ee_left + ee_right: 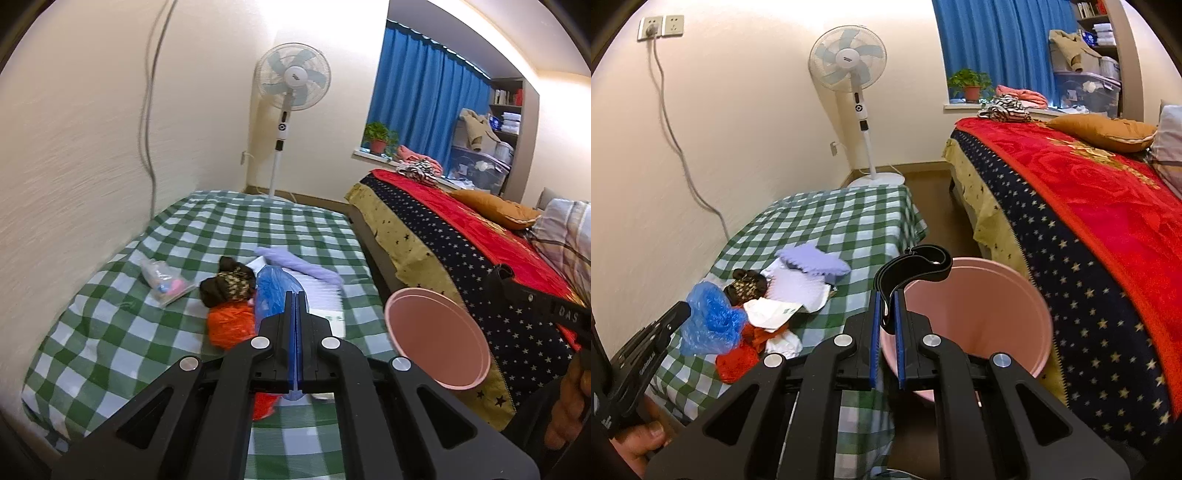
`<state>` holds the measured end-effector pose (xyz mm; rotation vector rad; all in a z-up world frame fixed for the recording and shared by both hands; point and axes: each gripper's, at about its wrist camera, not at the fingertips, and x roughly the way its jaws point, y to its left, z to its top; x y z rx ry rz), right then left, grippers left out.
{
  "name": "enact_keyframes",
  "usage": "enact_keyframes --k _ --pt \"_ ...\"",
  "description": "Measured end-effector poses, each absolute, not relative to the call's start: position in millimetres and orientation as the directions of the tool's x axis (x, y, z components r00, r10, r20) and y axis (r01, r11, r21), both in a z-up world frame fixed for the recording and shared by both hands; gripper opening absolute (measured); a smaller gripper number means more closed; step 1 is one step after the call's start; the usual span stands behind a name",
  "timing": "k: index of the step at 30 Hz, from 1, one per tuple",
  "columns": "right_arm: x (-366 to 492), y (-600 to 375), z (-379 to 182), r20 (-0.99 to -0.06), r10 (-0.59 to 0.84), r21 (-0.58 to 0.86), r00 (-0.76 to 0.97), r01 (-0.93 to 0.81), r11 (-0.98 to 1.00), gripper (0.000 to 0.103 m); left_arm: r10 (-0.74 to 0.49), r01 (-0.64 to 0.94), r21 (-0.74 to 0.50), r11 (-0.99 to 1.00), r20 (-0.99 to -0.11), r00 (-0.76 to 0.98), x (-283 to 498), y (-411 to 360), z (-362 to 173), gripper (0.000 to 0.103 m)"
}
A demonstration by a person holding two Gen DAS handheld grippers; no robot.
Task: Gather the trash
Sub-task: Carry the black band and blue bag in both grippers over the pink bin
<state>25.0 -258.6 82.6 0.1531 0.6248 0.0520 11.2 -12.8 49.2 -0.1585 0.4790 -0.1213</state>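
My left gripper (296,295) is shut on a blue plastic bag (271,291), lifted above the green checked bed (110,332); the bag also shows in the right wrist view (709,317) at the left gripper's tip. My right gripper (886,295) is shut on a black strap (916,266) and holds it at the near rim of a pink bucket (979,325). The bucket also shows in the left wrist view (436,339). An orange-red bag (229,325), a dark brown patterned bundle (229,286), white paper (772,314) and a lilac cloth (812,260) lie on the bed.
A clear packet with pink and blue items (164,282) lies further left on the bed. A second bed with a red blanket (1089,192) stands to the right across a narrow aisle. A standing fan (849,66) is in the far corner.
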Motion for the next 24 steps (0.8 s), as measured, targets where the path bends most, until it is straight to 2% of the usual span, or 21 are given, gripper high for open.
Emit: enact_keyframes --k 8,24 --pt "38 -287 89 -0.564 0.047 0.144 0.824 0.043 0.989 0.008 -0.207 0.140 -0.182 0.973 -0.433 0.877 11 -34 51 0.000" --pt "47 -310 56 -0.592 0.005 0.180 0.806 0.126 0.976 0.008 -0.311 0.254 -0.187 0.949 -0.422 0.852 25 -79 42 0.000"
